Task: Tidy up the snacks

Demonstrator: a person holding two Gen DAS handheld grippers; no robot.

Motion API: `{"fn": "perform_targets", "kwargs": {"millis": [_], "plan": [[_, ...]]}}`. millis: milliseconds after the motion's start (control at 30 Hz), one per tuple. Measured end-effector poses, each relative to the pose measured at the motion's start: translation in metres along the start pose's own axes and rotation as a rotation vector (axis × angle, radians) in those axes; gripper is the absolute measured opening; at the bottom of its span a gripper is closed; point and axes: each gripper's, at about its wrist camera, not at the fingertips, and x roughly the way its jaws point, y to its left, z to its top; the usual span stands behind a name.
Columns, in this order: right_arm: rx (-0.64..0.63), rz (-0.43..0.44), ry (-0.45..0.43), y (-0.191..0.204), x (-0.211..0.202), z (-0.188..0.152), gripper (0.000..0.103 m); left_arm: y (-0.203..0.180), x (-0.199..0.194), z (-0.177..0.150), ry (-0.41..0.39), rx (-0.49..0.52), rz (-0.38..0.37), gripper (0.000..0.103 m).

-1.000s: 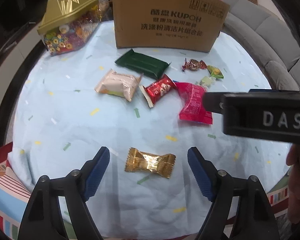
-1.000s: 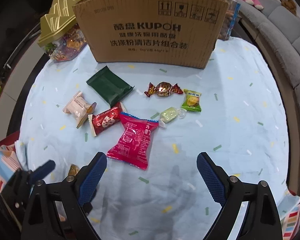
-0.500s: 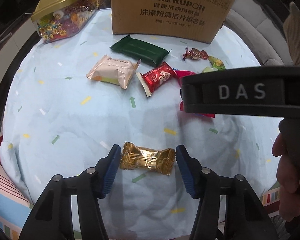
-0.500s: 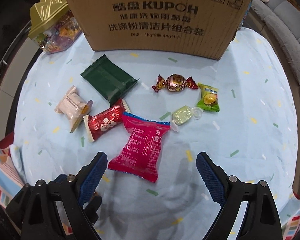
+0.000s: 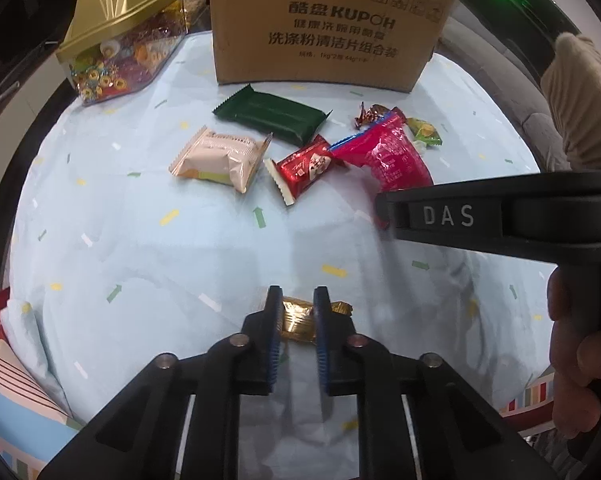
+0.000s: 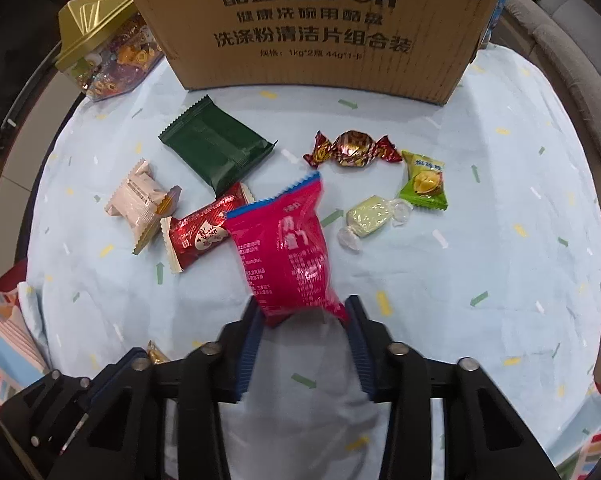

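Gold foil candy [image 5: 296,320]: well in front of cardboard box [image 5: 328,28], clenched in left gripper [image 5: 294,304]. Pink packet [image 6: 288,248]: nearer box, right gripper [image 6: 304,312] closing on bottom edge, top lifted. Risk: slick film slipping out; neighbouring red wrapper [image 6: 200,236] dragged.

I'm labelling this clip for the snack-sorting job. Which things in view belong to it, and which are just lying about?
Part of the job:
- gold candy, in the shut left claw
- pink packet, right claw closing on it
- green packet, beige packet, red packet
- cardboard box

Lying about:
- gold-lidded candy jar
- sofa
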Motion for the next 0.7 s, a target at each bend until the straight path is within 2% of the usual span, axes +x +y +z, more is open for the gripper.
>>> {"fn": "perform_targets", "kwargs": {"millis": [300, 533, 633, 700], "plan": [[-0.004, 0.008, -0.030, -0.006, -0.015, -0.004, 0.025, 0.010, -0.007, -0.001, -0.018, -0.027, 0.021, 0.002], [-0.011, 0.014, -0.063, -0.007, -0.027, -0.007, 0.022, 0.016, -0.018, -0.003, -0.039, -0.059, 0.021, 0.003], [-0.010, 0.015, -0.074, -0.009, -0.030, -0.010, 0.022, 0.019, -0.021, -0.004, -0.038, -0.080, 0.004, 0.014], [-0.008, 0.018, -0.079, -0.010, -0.031, -0.010, 0.021, 0.017, -0.022, -0.004, -0.041, -0.080, 0.008, 0.029]]}}
